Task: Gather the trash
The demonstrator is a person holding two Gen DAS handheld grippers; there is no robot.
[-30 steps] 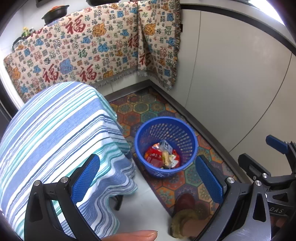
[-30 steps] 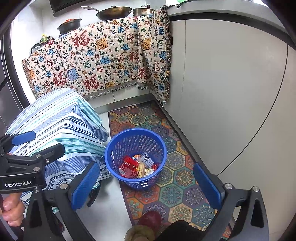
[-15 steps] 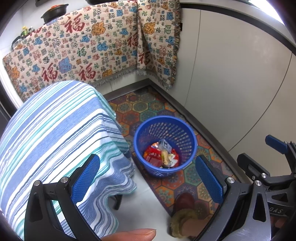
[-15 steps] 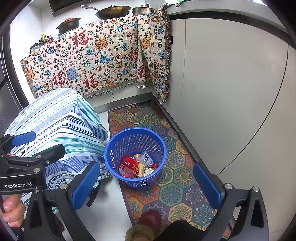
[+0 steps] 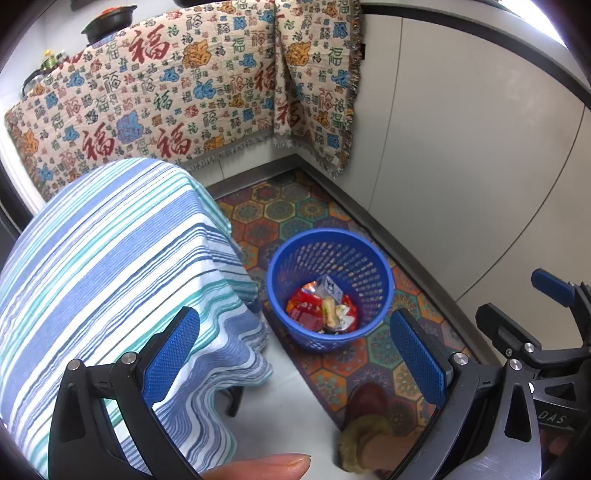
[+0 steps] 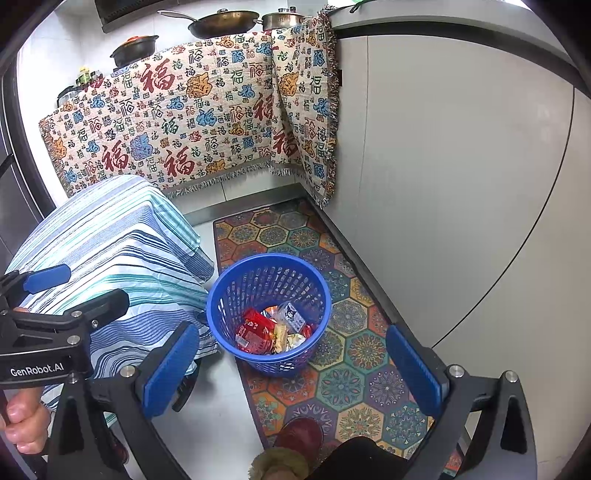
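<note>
Striped tablecloth [image 5: 110,266], patterned floor mat [image 6: 347,362], character-print throw [image 6: 192,122] beneath frying pan [image 6: 221,24].

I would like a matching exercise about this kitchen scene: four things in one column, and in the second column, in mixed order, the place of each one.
Things:
1. blue basket
2. snack wrappers
3. striped cloth
4. frying pan

Places:
A. draped over the small table
B. up on the counter, above the patterned blanket
C. standing on the hexagon-pattern rug
D. lying inside the basket

Pairs: 1-C, 2-D, 3-A, 4-B
</note>
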